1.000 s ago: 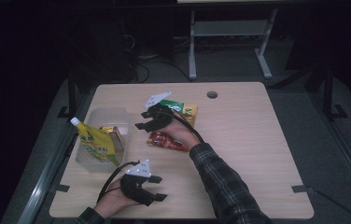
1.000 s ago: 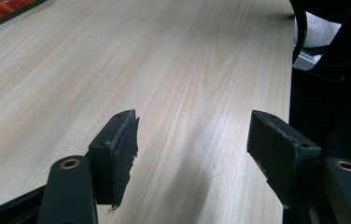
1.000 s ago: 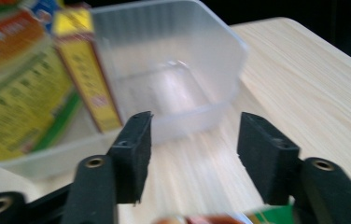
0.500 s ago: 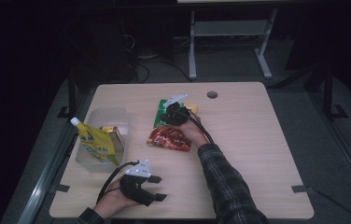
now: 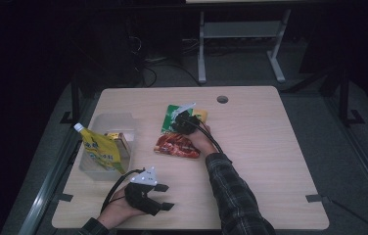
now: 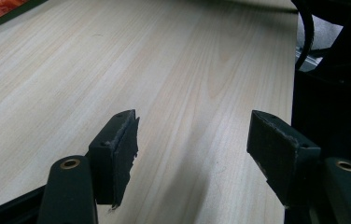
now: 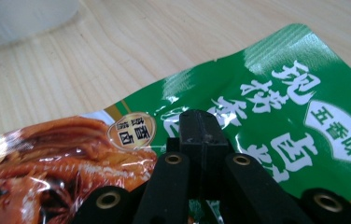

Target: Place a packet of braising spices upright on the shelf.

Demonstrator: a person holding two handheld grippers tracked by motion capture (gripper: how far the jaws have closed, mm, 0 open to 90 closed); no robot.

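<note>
Right tongs [image 7: 200,122]: just clenched, seemingly pinching green packet [image 7: 276,107]; lift slowly, check film holds. Left tongs [image 6: 192,149]: released, idle over table [image 6: 173,70].

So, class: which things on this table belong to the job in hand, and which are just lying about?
In the job:
- right claw, shut on the green snack packet

Lying about:
- clear tub holding the yellow spout pouch
- red packet
- left claw, open over bare table
</note>
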